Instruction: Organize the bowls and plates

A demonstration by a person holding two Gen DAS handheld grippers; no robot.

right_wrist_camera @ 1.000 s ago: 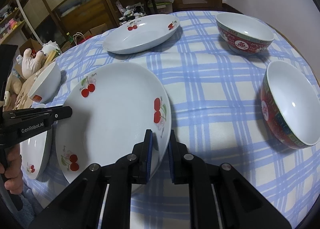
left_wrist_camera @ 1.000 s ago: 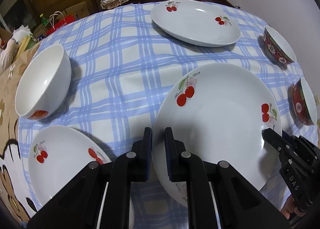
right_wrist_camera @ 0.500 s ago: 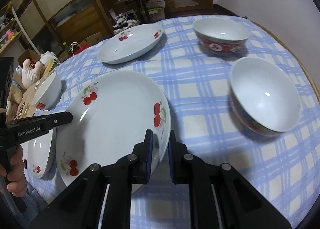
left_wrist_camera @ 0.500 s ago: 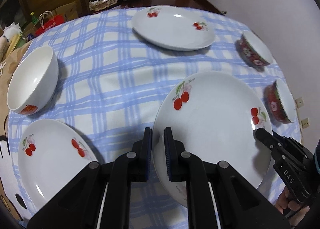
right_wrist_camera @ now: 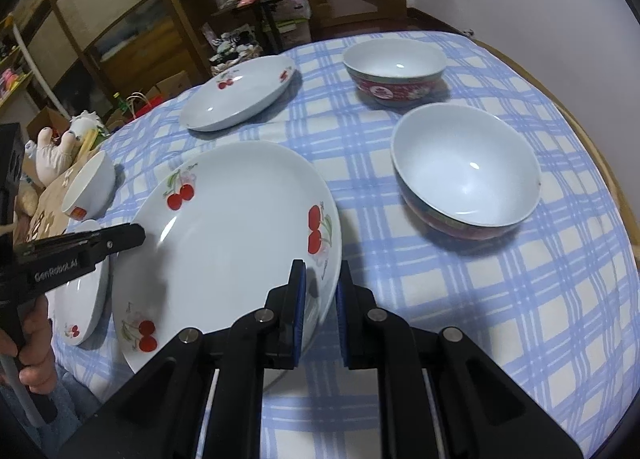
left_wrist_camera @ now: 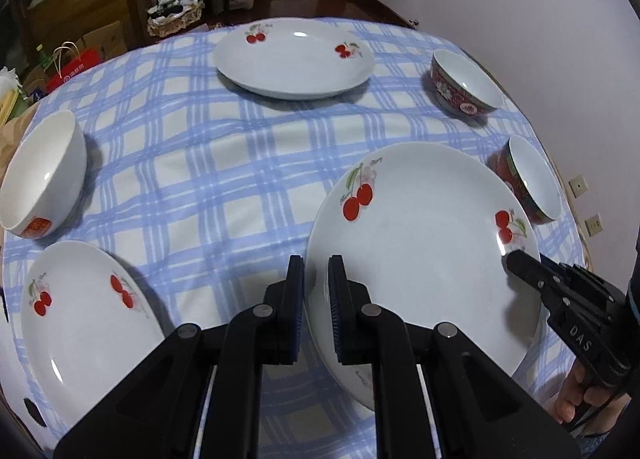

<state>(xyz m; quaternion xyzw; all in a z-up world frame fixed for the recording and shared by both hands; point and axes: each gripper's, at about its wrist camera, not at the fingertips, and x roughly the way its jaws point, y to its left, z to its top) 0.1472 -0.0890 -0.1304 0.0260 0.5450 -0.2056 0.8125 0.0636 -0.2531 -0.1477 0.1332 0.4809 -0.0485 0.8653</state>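
Two grippers share one load: the left gripper (left_wrist_camera: 316,279) is clenched on the left rim of the large cherry plate (left_wrist_camera: 420,243), and the right gripper (right_wrist_camera: 320,287) is clenched on the opposite rim (right_wrist_camera: 332,259) of that same plate (right_wrist_camera: 224,243). In each wrist view the rim passes between the blue pads, so the plate spans the gap between the two grippers, held level or slightly tilted above the checked tabletop (left_wrist_camera: 224,163); I judge it lifted, though its underside is hidden.

From the left gripper, the held plate runs out toward 2 o'clock. A second cherry plate (left_wrist_camera: 80,323) lies on the tabletop at about 8 o'clock, just beside the left gripper and well nearer to it than to the right one. A third cherry plate (left_wrist_camera: 294,57) sits far out at 12 o'clock. The white bowl (left_wrist_camera: 42,181) is at 10 o'clock; two red-patterned bowls (left_wrist_camera: 466,85) (left_wrist_camera: 528,183) lie at 1 and 2 o'clock.

Stacking probably turns on that 8 o'clock plate: the load would travel sideways toward the left gripper's side, staying level, with both grips clamped until the plate is seated.
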